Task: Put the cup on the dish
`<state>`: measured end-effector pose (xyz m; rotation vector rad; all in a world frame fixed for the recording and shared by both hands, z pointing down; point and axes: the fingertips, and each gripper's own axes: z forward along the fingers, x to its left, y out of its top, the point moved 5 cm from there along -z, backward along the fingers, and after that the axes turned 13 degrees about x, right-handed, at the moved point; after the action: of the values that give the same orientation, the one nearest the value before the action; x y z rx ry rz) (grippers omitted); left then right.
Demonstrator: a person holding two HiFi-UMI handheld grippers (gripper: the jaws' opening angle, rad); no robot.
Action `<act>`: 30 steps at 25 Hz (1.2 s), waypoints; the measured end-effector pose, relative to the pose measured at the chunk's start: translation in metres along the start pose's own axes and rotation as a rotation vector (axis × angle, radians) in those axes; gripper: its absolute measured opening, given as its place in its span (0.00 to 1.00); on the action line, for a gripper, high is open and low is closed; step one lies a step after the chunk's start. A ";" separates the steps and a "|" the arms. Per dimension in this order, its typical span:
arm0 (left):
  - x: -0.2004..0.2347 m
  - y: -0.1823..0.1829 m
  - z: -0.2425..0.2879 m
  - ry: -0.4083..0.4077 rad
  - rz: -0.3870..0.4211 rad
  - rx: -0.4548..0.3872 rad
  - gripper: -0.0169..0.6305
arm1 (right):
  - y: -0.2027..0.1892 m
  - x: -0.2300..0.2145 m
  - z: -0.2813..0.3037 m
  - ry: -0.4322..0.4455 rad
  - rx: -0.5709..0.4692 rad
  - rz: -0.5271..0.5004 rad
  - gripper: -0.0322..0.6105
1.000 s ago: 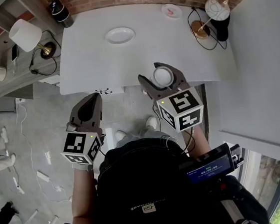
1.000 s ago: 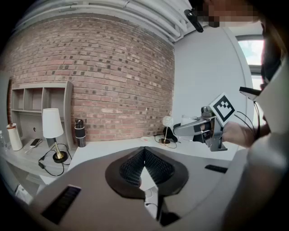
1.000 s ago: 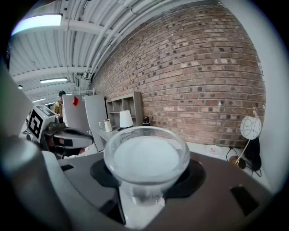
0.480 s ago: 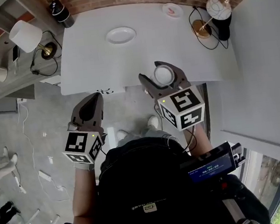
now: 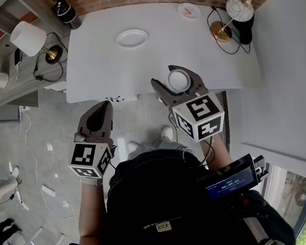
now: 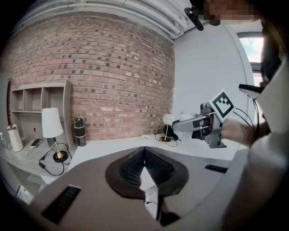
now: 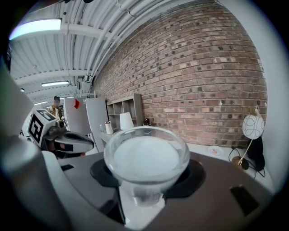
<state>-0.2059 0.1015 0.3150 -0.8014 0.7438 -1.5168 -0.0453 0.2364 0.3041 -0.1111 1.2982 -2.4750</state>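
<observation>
My right gripper [image 5: 179, 82] is shut on a clear glass cup [image 5: 179, 81], held upright over the table's near edge. In the right gripper view the cup [image 7: 146, 162] fills the middle, clamped between the jaws. A white dish [image 5: 131, 37] lies on the white table [image 5: 108, 69] toward the far side, to the left of the cup. My left gripper [image 5: 100, 115] is shut with nothing in it, off the table's near edge over the floor. In the left gripper view its jaws [image 6: 143, 166] are together and the right gripper [image 6: 203, 124] shows at the right.
A small pink-marked saucer [image 5: 187, 12] and a globe lamp [image 5: 236, 12] with cable stand at the table's far right. A black bottle [image 5: 66, 14] is at the far left corner. A white-shade lamp [image 5: 28, 38] sits on a side shelf at left. A brick wall runs behind.
</observation>
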 end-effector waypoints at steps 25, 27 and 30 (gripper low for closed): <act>-0.056 0.015 0.032 0.080 -0.013 0.034 0.03 | -0.022 -0.067 -0.021 0.051 -0.010 0.004 0.43; -0.062 0.015 0.036 0.086 -0.012 0.040 0.03 | -0.026 -0.073 -0.023 0.057 -0.009 0.008 0.43; -0.071 0.017 0.042 0.093 -0.010 0.042 0.03 | -0.031 -0.083 -0.026 0.065 -0.010 0.013 0.43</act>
<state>-0.1571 0.1703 0.3194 -0.7084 0.7749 -1.5820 0.0184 0.3005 0.3217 -0.0251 1.3329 -2.4809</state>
